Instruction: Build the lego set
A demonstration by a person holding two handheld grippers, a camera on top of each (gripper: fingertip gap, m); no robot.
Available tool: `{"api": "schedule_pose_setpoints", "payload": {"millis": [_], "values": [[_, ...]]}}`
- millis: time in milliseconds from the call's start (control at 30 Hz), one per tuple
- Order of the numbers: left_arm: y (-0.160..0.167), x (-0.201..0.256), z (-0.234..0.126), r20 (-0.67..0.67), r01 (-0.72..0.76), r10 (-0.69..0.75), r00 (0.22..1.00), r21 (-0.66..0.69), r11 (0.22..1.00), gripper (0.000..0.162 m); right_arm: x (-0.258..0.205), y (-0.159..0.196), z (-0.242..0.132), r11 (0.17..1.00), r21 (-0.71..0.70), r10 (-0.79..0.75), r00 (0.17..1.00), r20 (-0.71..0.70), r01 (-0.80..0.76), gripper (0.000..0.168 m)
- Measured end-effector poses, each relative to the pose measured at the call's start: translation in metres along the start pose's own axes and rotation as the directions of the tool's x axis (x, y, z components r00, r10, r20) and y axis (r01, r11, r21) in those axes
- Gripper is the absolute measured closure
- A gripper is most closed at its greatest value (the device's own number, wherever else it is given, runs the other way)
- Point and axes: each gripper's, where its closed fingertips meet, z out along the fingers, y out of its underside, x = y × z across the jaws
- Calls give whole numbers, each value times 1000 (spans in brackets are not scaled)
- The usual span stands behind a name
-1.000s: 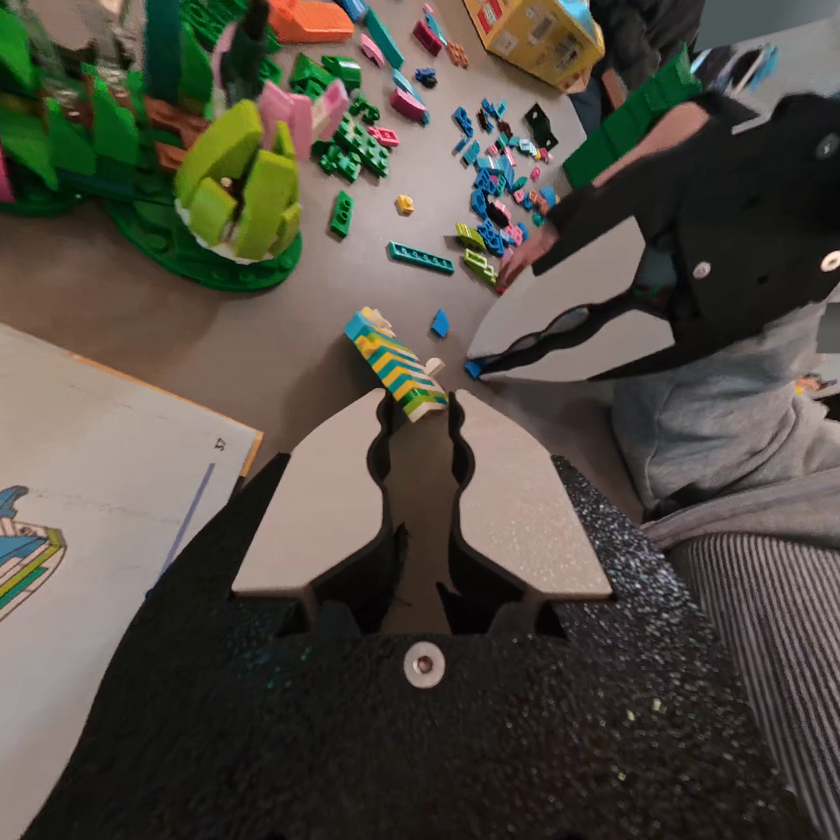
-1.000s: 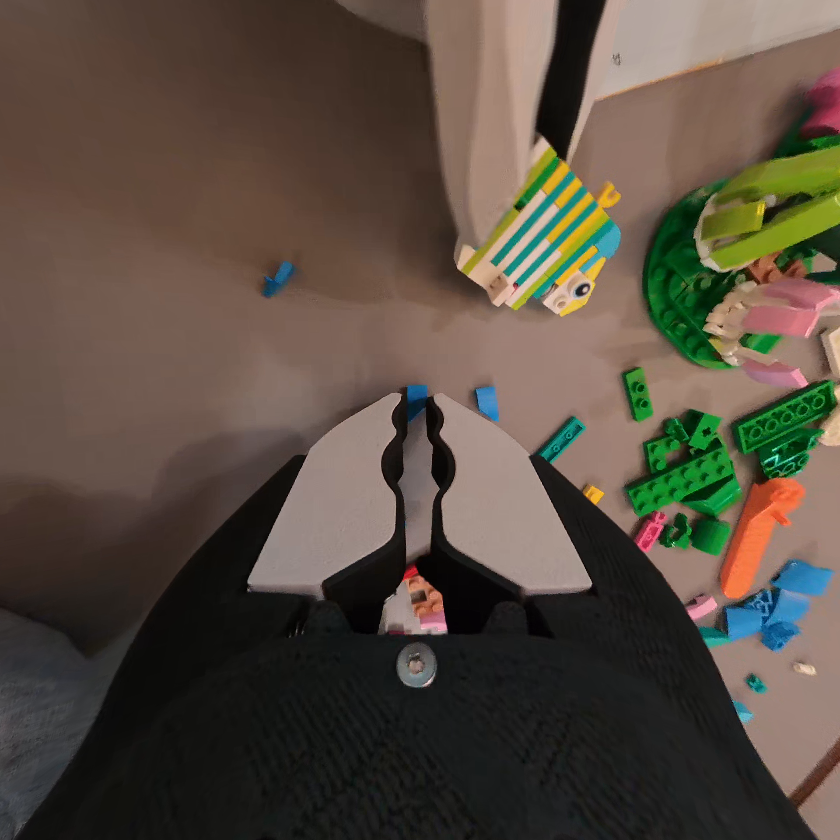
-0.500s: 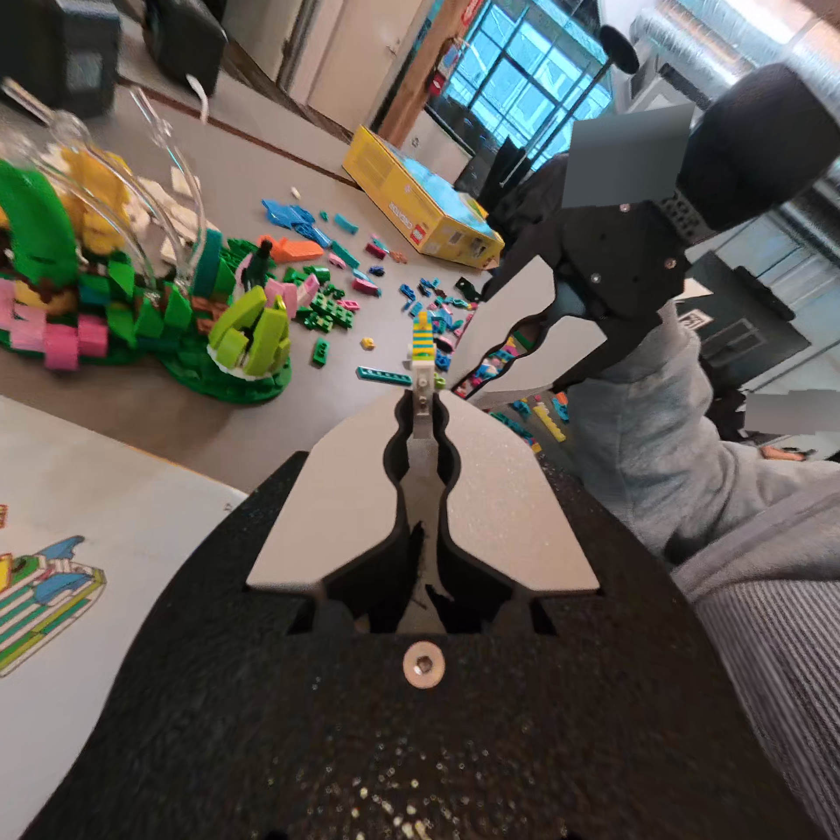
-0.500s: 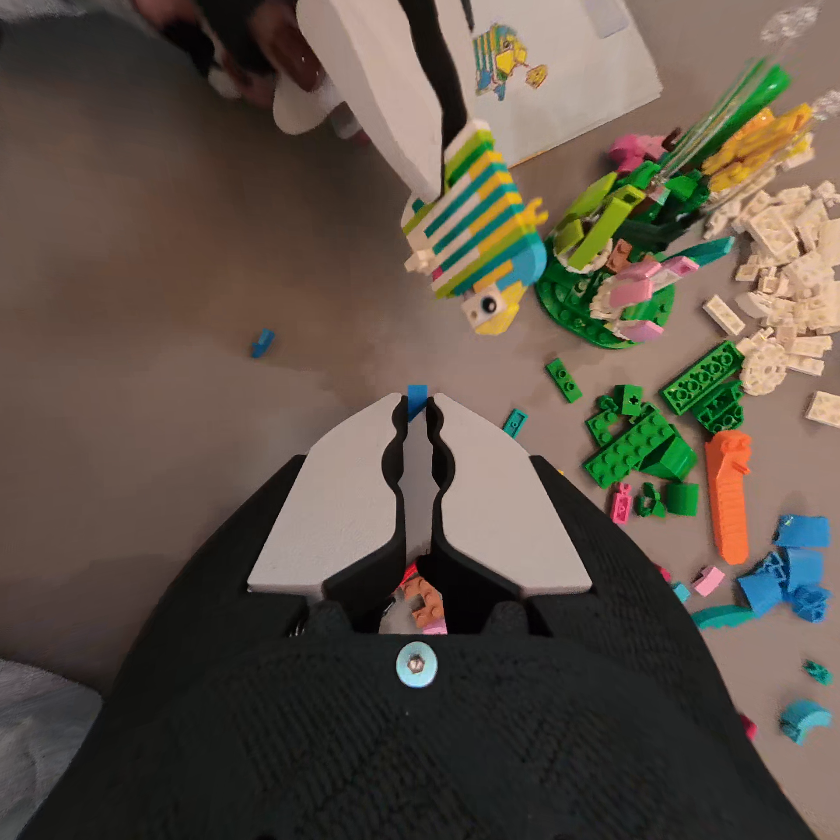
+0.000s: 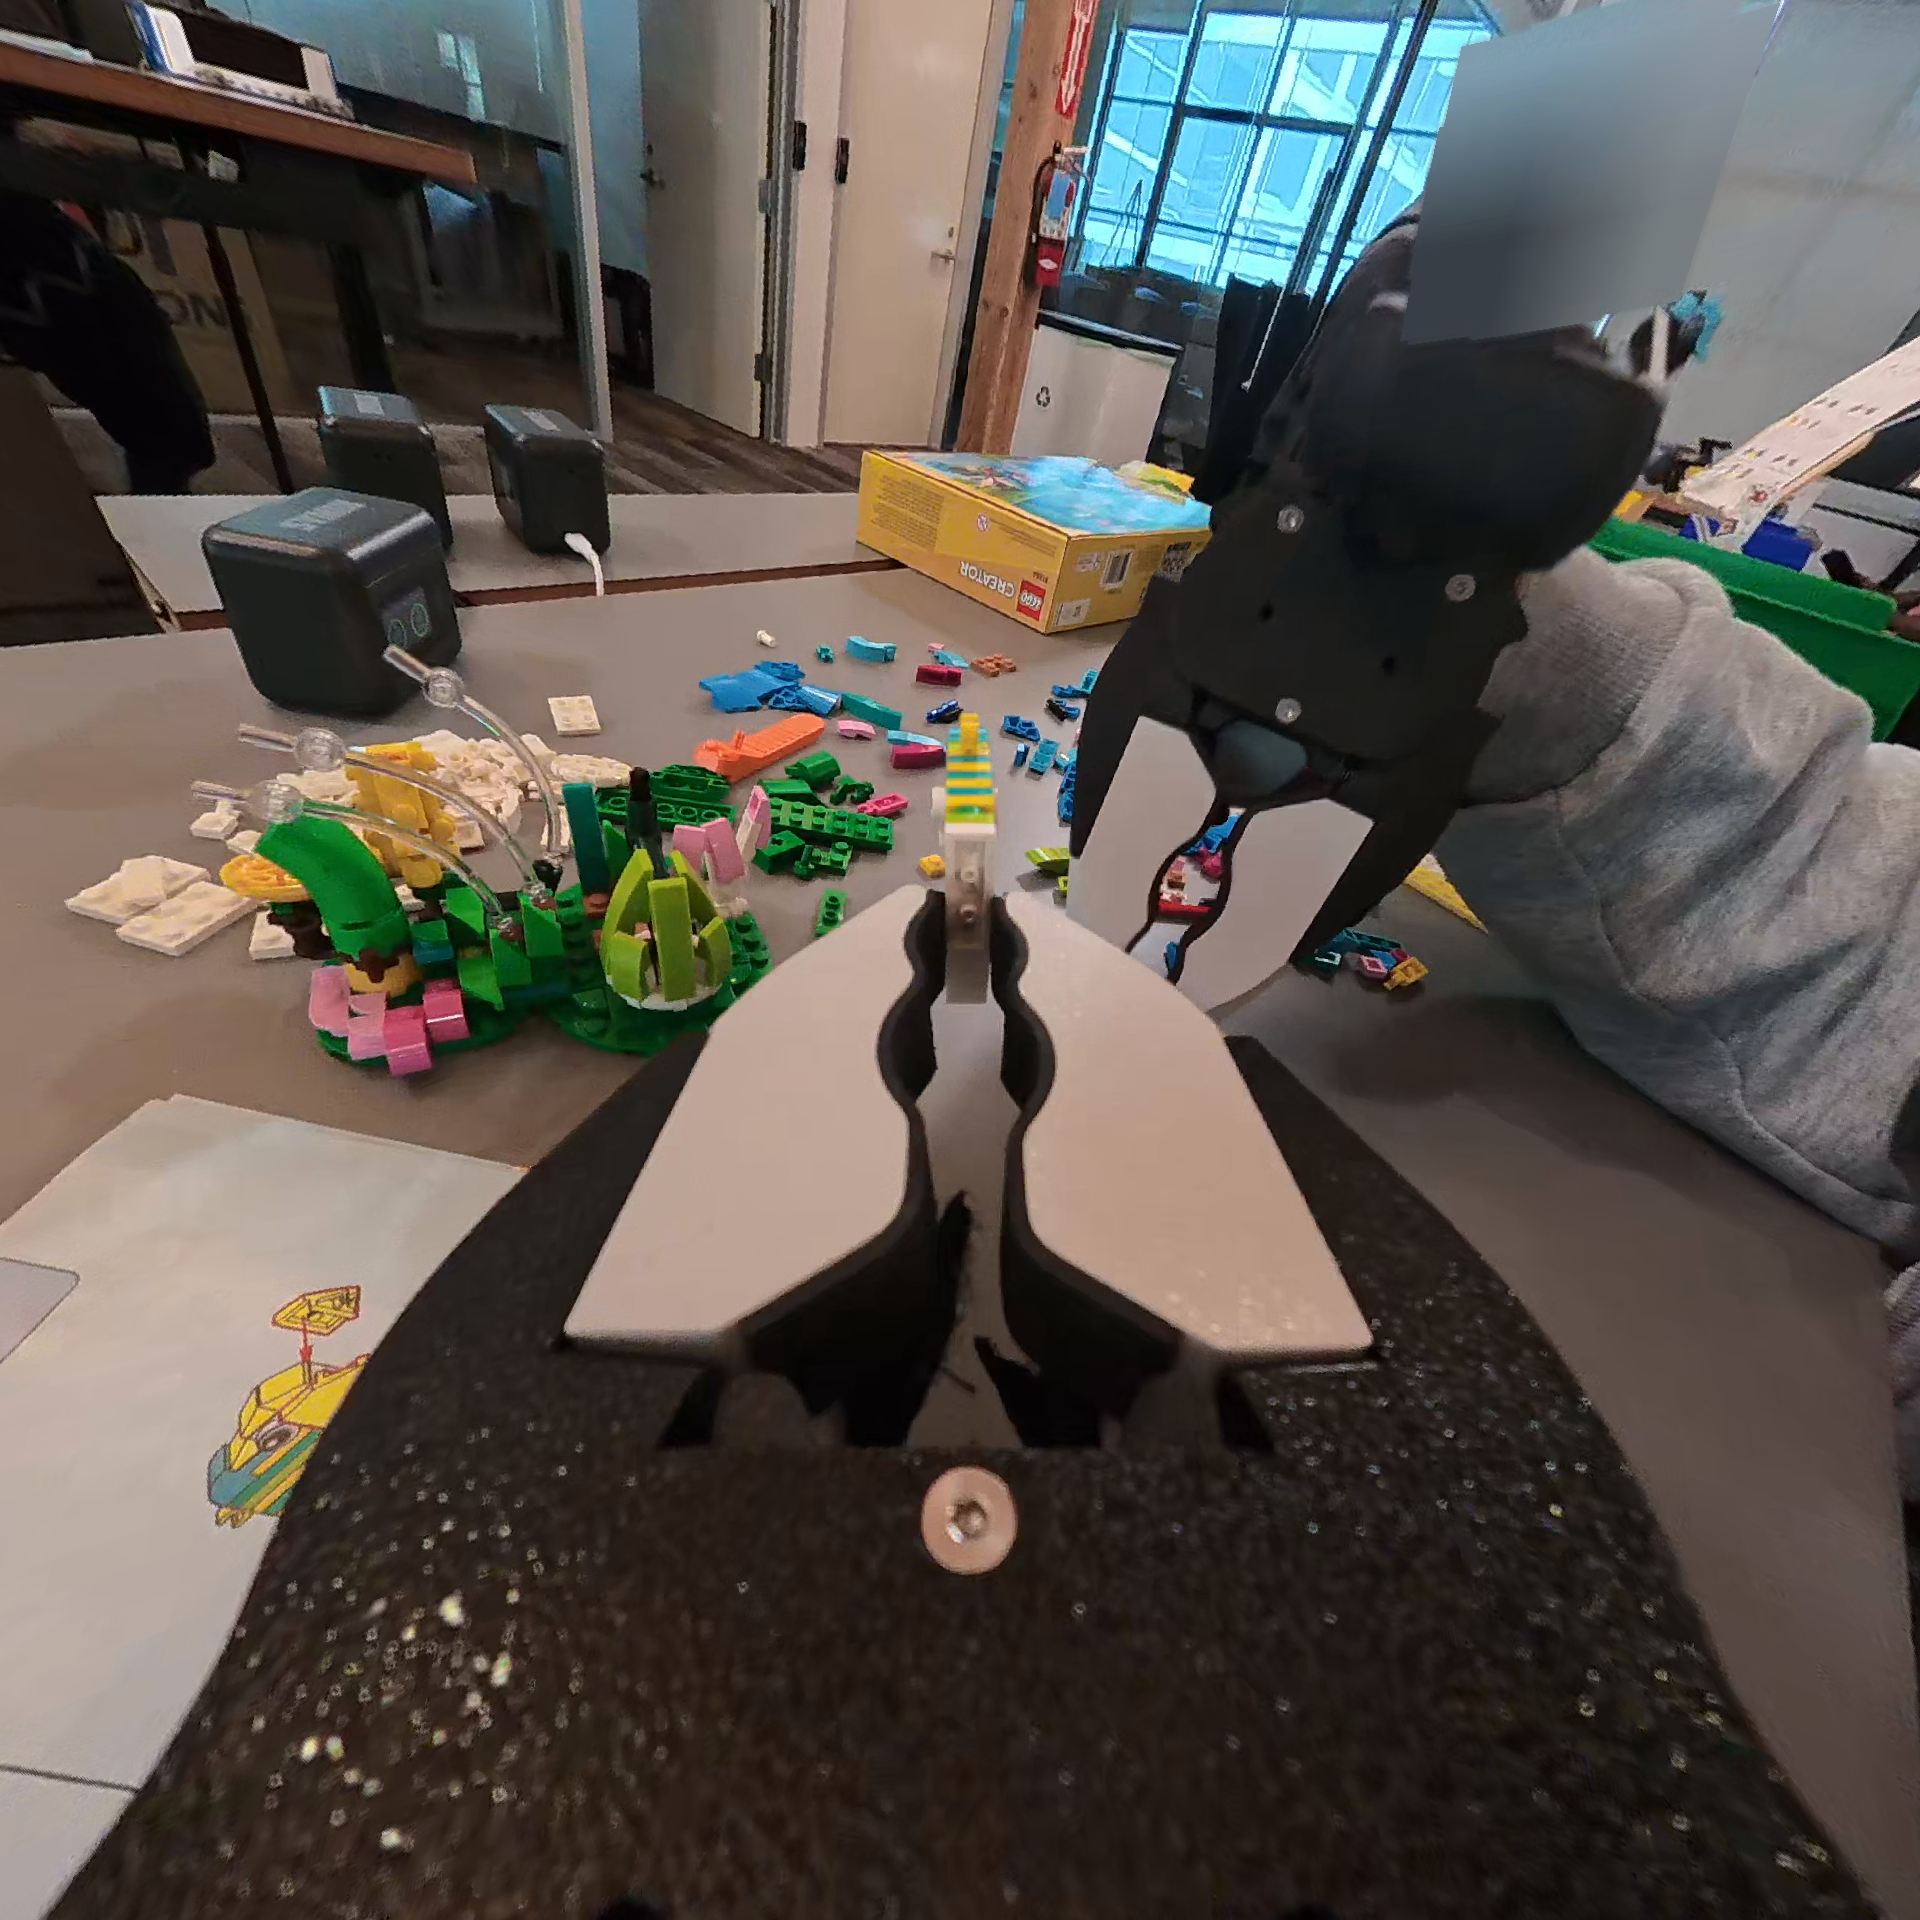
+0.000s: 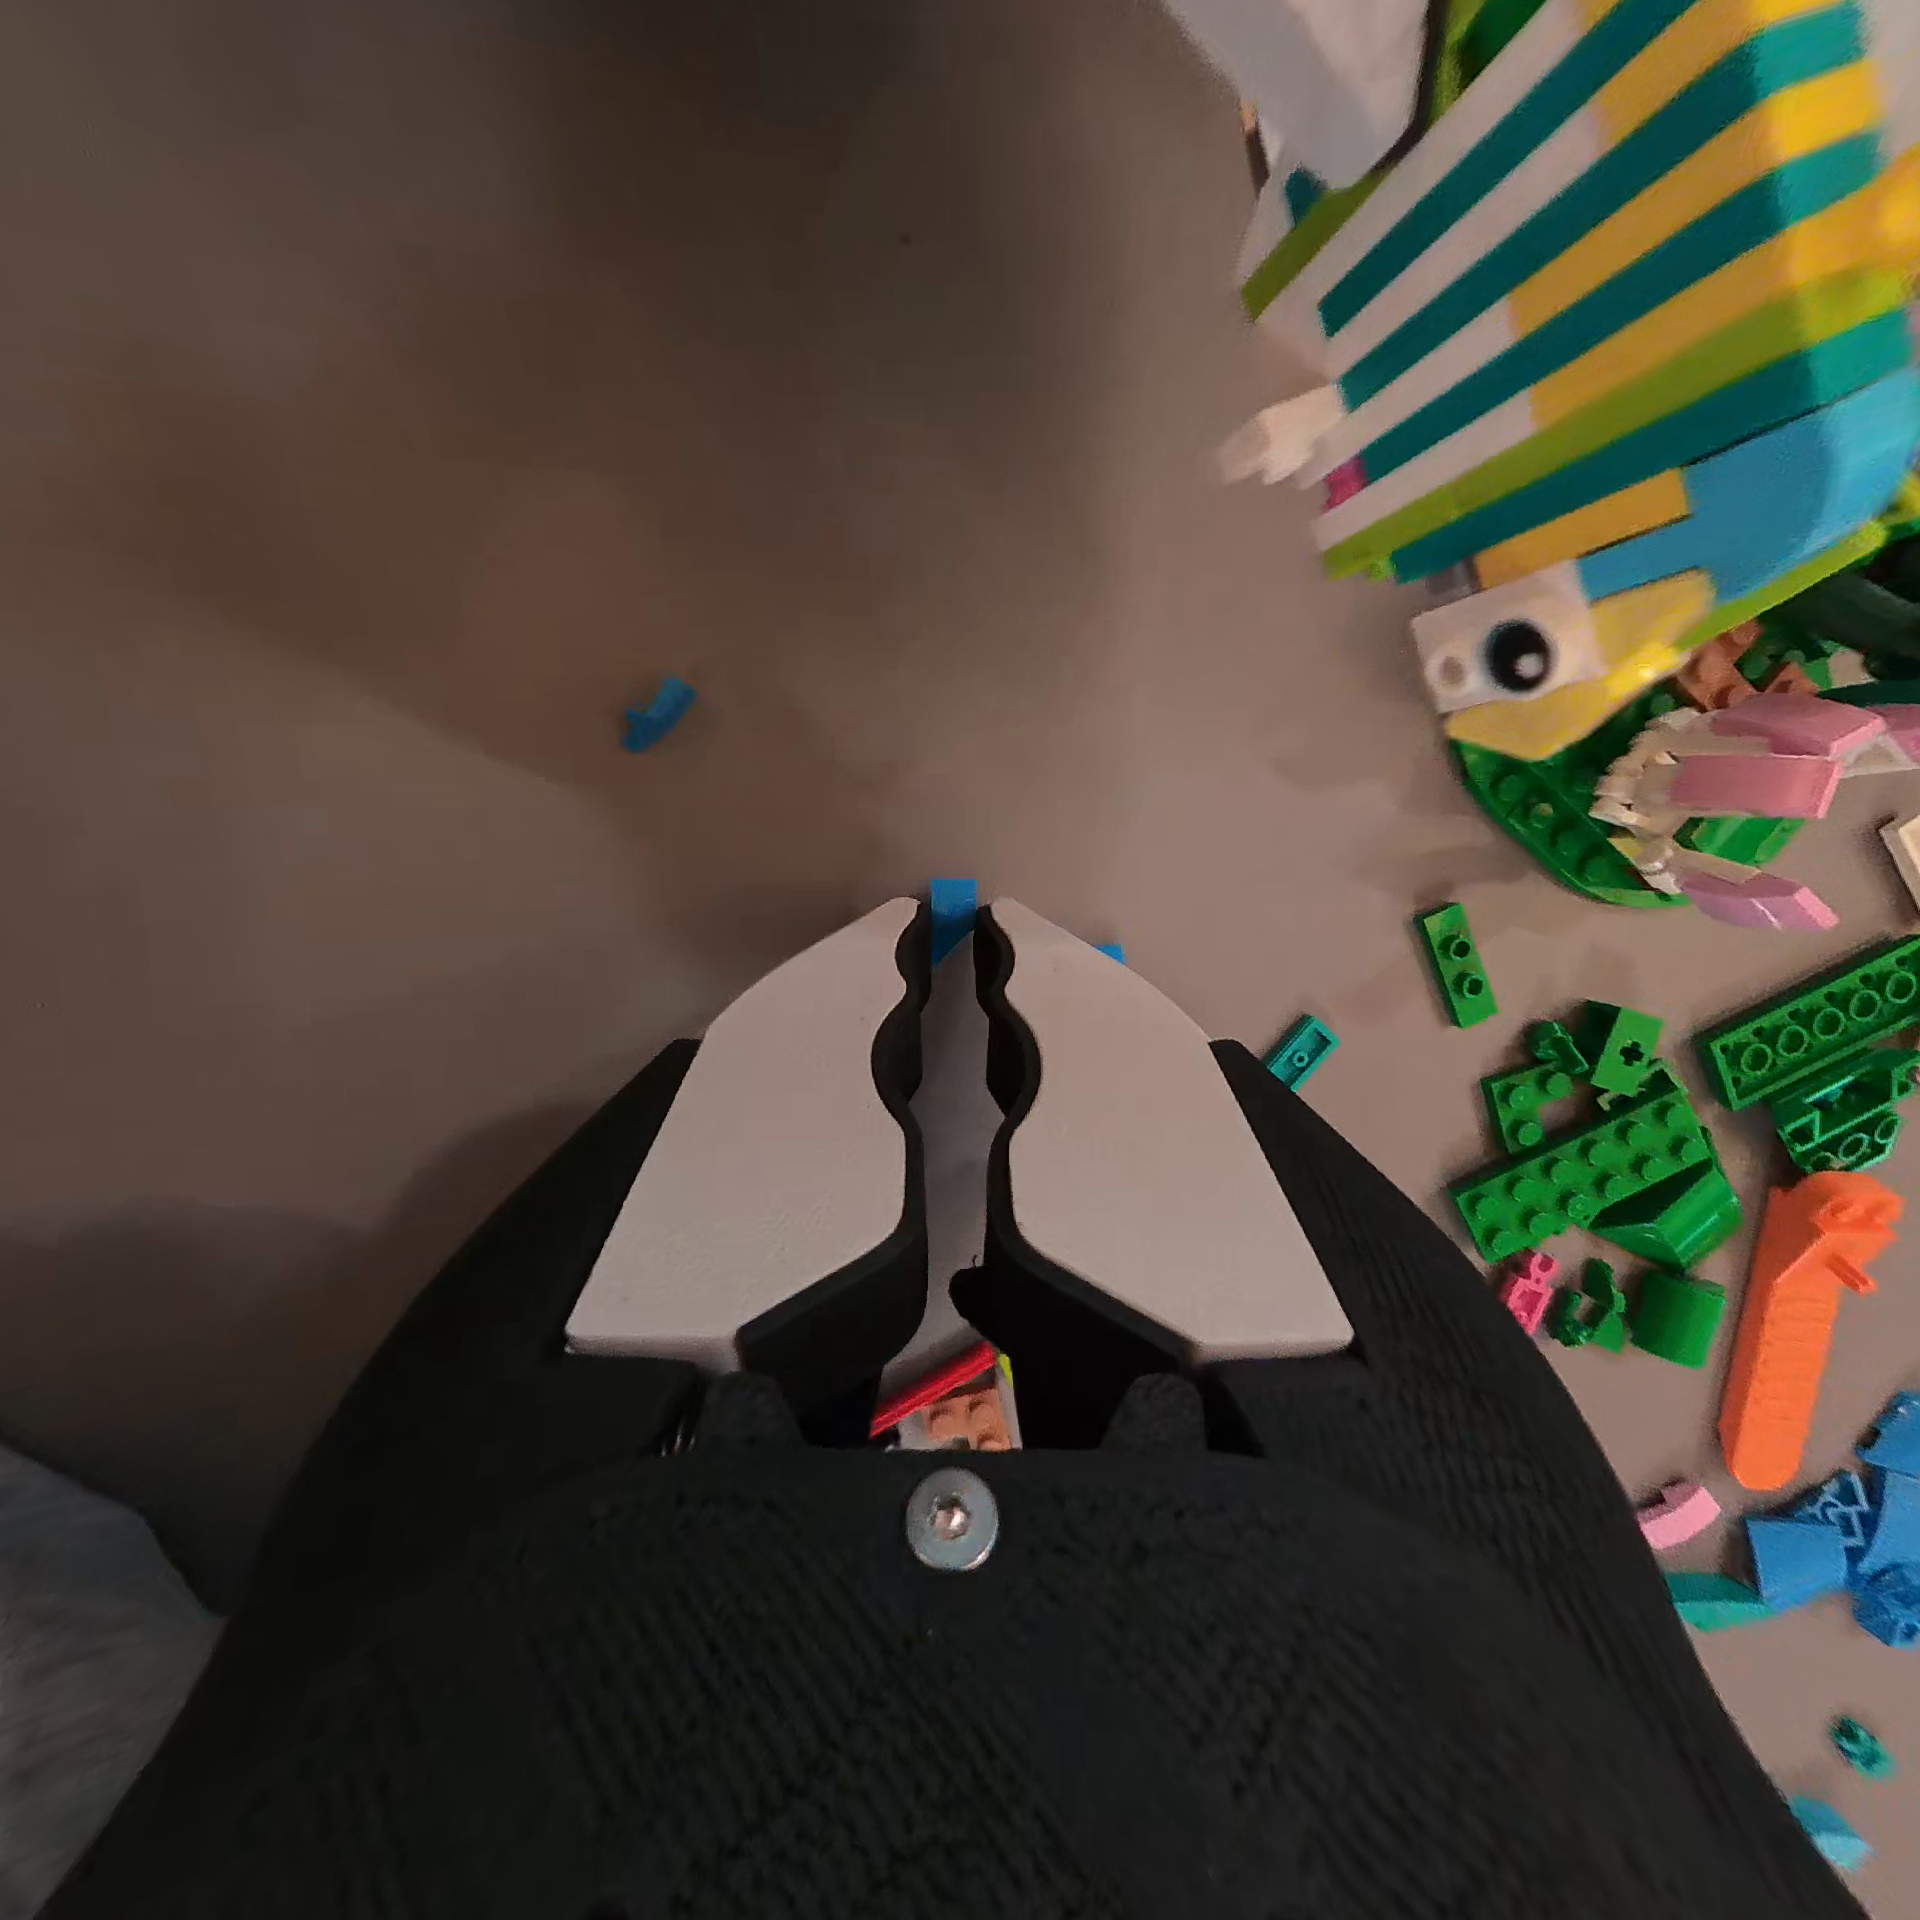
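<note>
My left gripper (image 5: pixel 964 914) is shut on the striped lego fish (image 5: pixel 968 821), seen edge-on and held above the table. The fish shows large and blurred at the upper right of the right wrist view (image 6: pixel 1621 343), with teal, white, yellow and lime stripes and a white eye block. My right gripper (image 6: pixel 954 923) is shut on a small blue piece (image 6: pixel 952 935) that sticks out of its tips. It also shows in the left wrist view (image 5: pixel 1226 935), pointing down to the right of the fish.
A green plant build (image 5: pixel 499 914) stands left of the fish. Loose bricks (image 5: pixel 831 821) lie scattered behind, with an orange brick separator (image 6: pixel 1787 1330) and green plates (image 6: pixel 1590 1153). An instruction booklet (image 5: pixel 187 1299), a yellow box (image 5: pixel 1029 540) and a black cube (image 5: pixel 332 603) stand around. A small blue piece (image 6: pixel 657 713) lies alone. Some 11 cm of space lies between my two pairs of fingers. The orange brick separator (image 6: pixel 1787 1330) is about 20 cm from both grippers' fingertips. It is also in sight in the left wrist view (image 5: pixel 770 744).
My left gripper closed on the fish and lifted it off the table, tilting up. The fish has come much closer to the right gripper, which still holds the blue piece.
</note>
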Motion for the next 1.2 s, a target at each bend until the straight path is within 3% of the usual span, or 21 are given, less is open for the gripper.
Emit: {"api": "schedule_pose_setpoints", "payload": {"millis": [233,333,433,533,667,800,1000,1100,1200], "values": [[-4,1,-3,12,-31,31,999,41,999,155,-2,-2,3,1000,0,9,1000,14,-9,162],[-8,2,-4,8,-36,35,999,69,997,155,-1,-7,-2,998,52,36,999,28,-38,140],[-16,8,-8,-23,-43,46,999,128,991,155,4,-19,-22,977,194,81,996,26,-85,132],[-25,19,-12,-86,-48,66,994,202,978,154,14,-38,-48,919,380,116,993,-8,-105,126],[-35,33,-15,-156,-43,89,984,276,960,154,16,-80,-84,761,636,135,990,39,-129,126],[-43,47,-20,-194,-80,154,969,341,937,154,17,-99,-102,664,739,130,991,31,-111,123],[-40,54,-18,-212,-121,199,957,332,936,154,5,-101,-107,668,742,55,998,22,-53,153],[-22,40,-7,-118,-204,226,967,176,963,153,7,-91,-97,745,667,55,998,-32,-20,153],[-12,33,-3,-25,-359,362,932,67,931,144,8,-78,-82,839,543,29,994,-101,31,154]]}}
